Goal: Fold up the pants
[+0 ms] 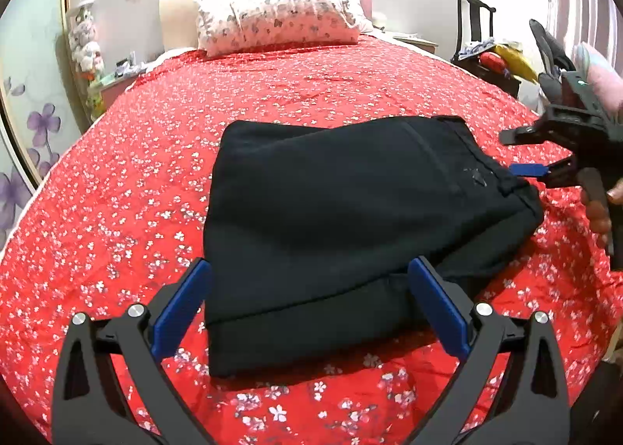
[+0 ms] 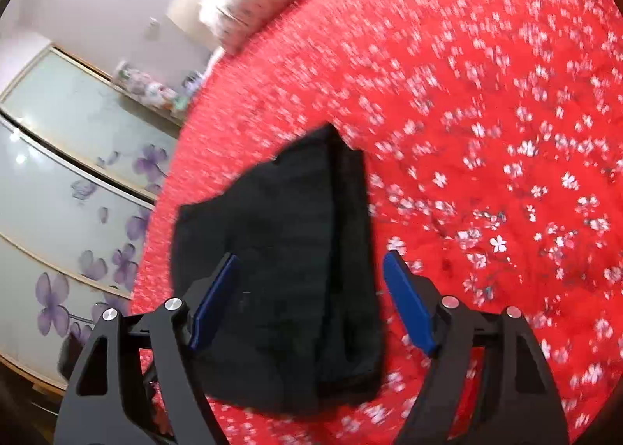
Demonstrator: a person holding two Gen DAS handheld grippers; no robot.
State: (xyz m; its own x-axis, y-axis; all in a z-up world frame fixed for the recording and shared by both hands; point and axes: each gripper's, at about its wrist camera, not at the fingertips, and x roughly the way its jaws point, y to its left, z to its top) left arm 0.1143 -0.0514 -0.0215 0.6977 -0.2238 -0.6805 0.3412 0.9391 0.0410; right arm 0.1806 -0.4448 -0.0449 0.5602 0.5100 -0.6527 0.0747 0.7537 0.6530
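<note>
Folded black pants (image 1: 350, 211) lay on the red floral bedspread (image 1: 117, 211) | left gripper (image 1: 311, 308) released, jaws straddling the near edge | right gripper (image 2: 311, 301) released, pants' end between its spread jaws, pads apparently clear.

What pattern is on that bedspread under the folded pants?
The bedspread is red with small white blossoms, clearest in the left wrist view.

The red floral bedspread (image 1: 311, 94) lies bare on every side of the folded black pants (image 1: 350, 203), with the widest open stretch at the far side, up to the pillow (image 1: 280, 20). At the pants' right edge the right gripper (image 1: 545, 157) crowds the approach; the left side is clear.
</note>
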